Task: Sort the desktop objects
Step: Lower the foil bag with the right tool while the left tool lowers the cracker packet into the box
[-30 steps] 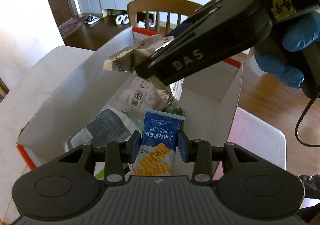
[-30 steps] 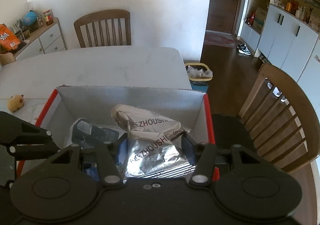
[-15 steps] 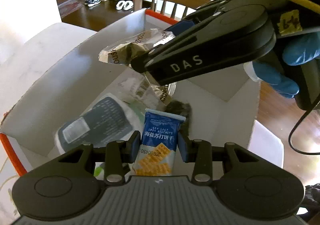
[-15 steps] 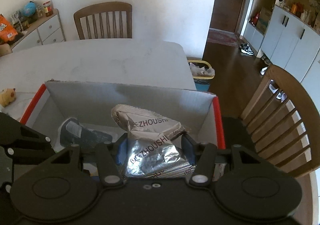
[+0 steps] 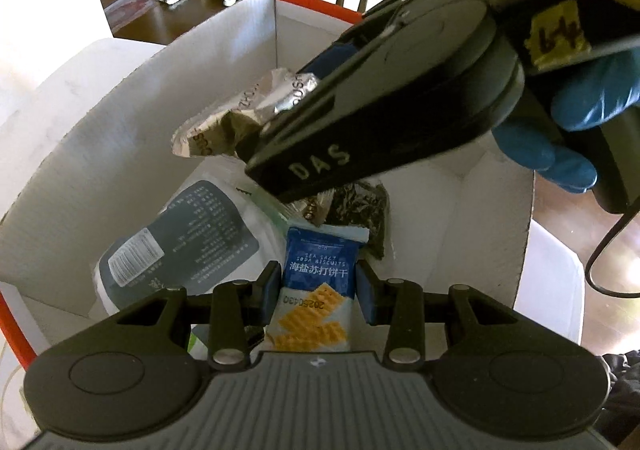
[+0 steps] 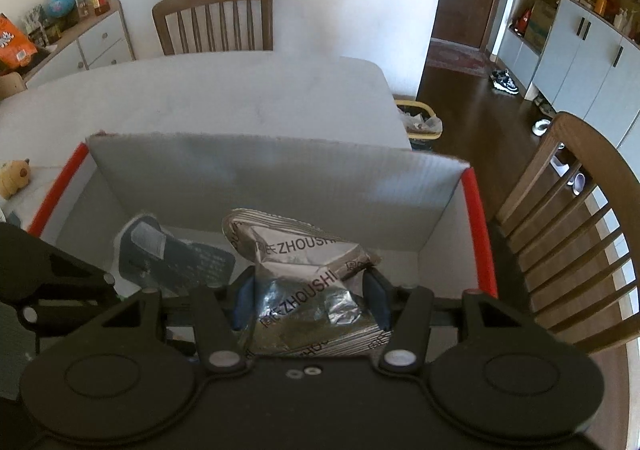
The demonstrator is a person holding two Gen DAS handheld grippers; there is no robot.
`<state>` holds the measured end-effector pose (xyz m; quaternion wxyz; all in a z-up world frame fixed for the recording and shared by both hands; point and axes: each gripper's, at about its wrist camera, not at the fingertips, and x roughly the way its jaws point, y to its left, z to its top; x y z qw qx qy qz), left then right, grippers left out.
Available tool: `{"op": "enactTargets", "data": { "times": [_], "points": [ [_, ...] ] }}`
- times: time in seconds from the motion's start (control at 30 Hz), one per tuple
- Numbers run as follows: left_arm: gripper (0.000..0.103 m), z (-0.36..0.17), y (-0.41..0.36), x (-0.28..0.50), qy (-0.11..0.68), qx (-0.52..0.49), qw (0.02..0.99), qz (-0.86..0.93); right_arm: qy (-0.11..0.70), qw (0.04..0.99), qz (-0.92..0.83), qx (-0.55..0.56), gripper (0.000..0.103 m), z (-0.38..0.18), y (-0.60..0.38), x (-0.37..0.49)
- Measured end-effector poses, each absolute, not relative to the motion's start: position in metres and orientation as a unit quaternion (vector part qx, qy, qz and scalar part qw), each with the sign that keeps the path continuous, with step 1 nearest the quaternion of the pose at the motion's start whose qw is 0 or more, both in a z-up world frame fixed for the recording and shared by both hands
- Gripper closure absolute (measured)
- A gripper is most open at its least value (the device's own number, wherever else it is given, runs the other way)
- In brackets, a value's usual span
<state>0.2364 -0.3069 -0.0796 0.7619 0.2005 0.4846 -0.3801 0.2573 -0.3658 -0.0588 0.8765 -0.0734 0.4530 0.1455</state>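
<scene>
Cardboard, white inside with red edges: the box [image 6: 256, 178] sits open on the pale table [image 6: 224, 90], and both tongs hang over its mouth, tipped steeply down. At the bottom lies a grey-labelled pouch [image 5: 192, 234], flat against the left wall, with a dark crumpled packet [image 5: 360, 206] near the middle.

Right gripper [image 6: 310, 300] is clenched on a silver bag [image 6: 308, 274], creased and puffy, held above the pouch, not touching the floor of the box. Left gripper [image 5: 318, 288] grips a blue biscuit pack [image 5: 320, 270] upright between its pads, low over the near side. A blue-gloved hand [image 5: 560, 130] carries the right tool, which crosses just above the left.

To my eye the step is dropping both snacks in. Done well, each should go lower before the pads let go, the bag toward the free far-right corner and the biscuits onto bare floor beside the pouch. The two tools are crowded; I would release one, draw it clear, then the other, so neither knocks the walls.
</scene>
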Motion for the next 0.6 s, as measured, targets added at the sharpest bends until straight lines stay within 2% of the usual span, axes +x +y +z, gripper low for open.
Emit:
{"op": "enactTargets", "data": {
  "times": [0.23,0.3,0.37,0.43,0.6],
  "points": [
    [0.063,-0.080,-0.314,0.238,0.500,0.204,0.752,-0.379,0.459,0.873,0.149,-0.078,0.046,-0.066,-0.366,0.256],
    [0.059,-0.079,-0.314,0.238,0.500,0.201,0.752,-0.379,0.459,0.872,0.149,-0.078,0.046,-0.066,-0.367,0.255],
    [0.047,-0.076,-0.313,0.238,0.497,0.197,0.758,-0.374,0.460,0.872,0.150,-0.078,0.043,-0.067,-0.366,0.256],
    [0.039,-0.072,-0.311,0.239,0.493,0.189,0.766,-0.366,0.462,0.870,0.152,-0.078,0.041,-0.068,-0.368,0.255],
    [0.032,-0.066,-0.304,0.236,0.491,0.170,0.775,-0.358,0.467,0.867,0.156,-0.080,0.038,-0.068,-0.371,0.251]
  ]
}}
